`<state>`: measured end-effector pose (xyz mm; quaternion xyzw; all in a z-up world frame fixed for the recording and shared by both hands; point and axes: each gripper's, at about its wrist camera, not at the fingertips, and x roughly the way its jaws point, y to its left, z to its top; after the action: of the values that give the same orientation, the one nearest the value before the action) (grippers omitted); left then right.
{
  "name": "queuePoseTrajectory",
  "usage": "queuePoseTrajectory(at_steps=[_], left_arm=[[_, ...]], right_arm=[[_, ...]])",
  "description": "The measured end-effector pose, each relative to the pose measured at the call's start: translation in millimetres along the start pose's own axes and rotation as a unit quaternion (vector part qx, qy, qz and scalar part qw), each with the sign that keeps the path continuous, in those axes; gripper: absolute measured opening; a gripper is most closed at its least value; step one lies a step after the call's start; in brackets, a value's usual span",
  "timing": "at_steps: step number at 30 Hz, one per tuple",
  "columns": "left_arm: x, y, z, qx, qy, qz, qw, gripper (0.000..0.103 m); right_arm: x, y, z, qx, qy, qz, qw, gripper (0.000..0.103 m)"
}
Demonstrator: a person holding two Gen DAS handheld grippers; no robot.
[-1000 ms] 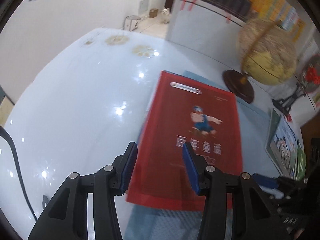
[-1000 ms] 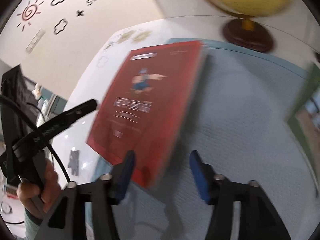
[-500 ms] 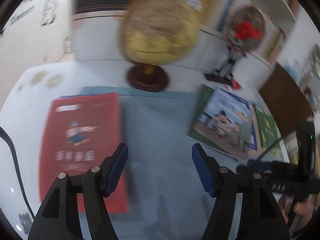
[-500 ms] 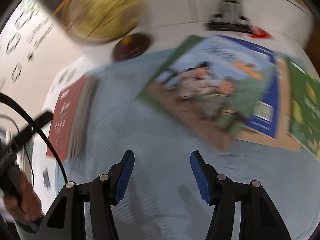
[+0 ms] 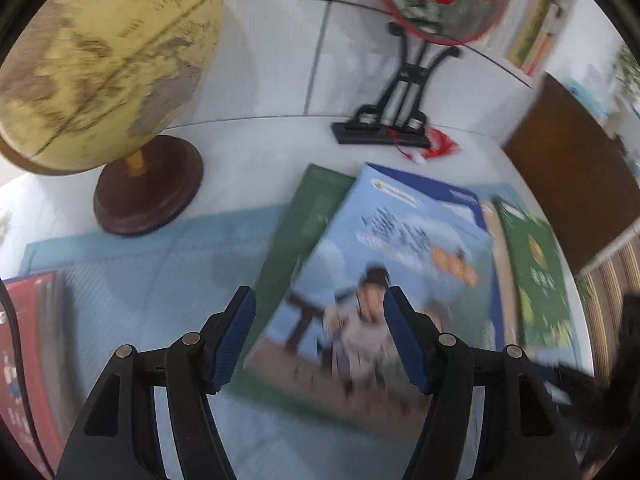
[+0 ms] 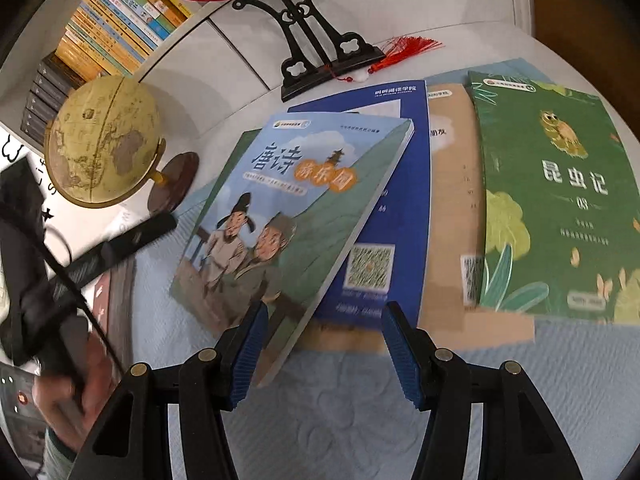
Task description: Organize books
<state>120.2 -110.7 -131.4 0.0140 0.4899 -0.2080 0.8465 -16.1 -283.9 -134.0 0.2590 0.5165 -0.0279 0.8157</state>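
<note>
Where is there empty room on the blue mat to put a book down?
Bare mat lies between the red book and the light blue book, below the globe. The overlapping books toward the green book crowd the other side.

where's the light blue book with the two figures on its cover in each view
Left wrist: light blue book, right of centre, lying over the green book, blurred.
Right wrist: light blue book, centre-left, sharp.
Shared landmark: globe, left of it in both.
</note>
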Motion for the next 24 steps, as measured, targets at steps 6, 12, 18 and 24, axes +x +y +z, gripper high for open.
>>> queuePoseTrajectory(at_steps=[6, 12, 18, 24], left_arm=[[42, 5, 9, -0.035, 0.06, -0.006, 0.9975, 0.063], [38, -15, -13, -0.016, 0.093, -0.029, 0.9951, 0.063], [6, -34, -58, -0.022, 0.102, -0.058, 0.9928, 0.063], [-25, -61, -114, -0.033, 0.115, -0.092, 0.9886, 0.063]], right_arm=[[19, 4, 9, -0.041, 0.008, 0.018, 0.999, 0.057], [26, 4, 14, -0.055, 0.026, 0.043, 0.997, 0.058], [9, -14, -2, -0.084, 0.033, 0.014, 0.996, 0.058], [-15, -45, -43, -0.105, 0.065, 0.022, 0.992, 0.058]])
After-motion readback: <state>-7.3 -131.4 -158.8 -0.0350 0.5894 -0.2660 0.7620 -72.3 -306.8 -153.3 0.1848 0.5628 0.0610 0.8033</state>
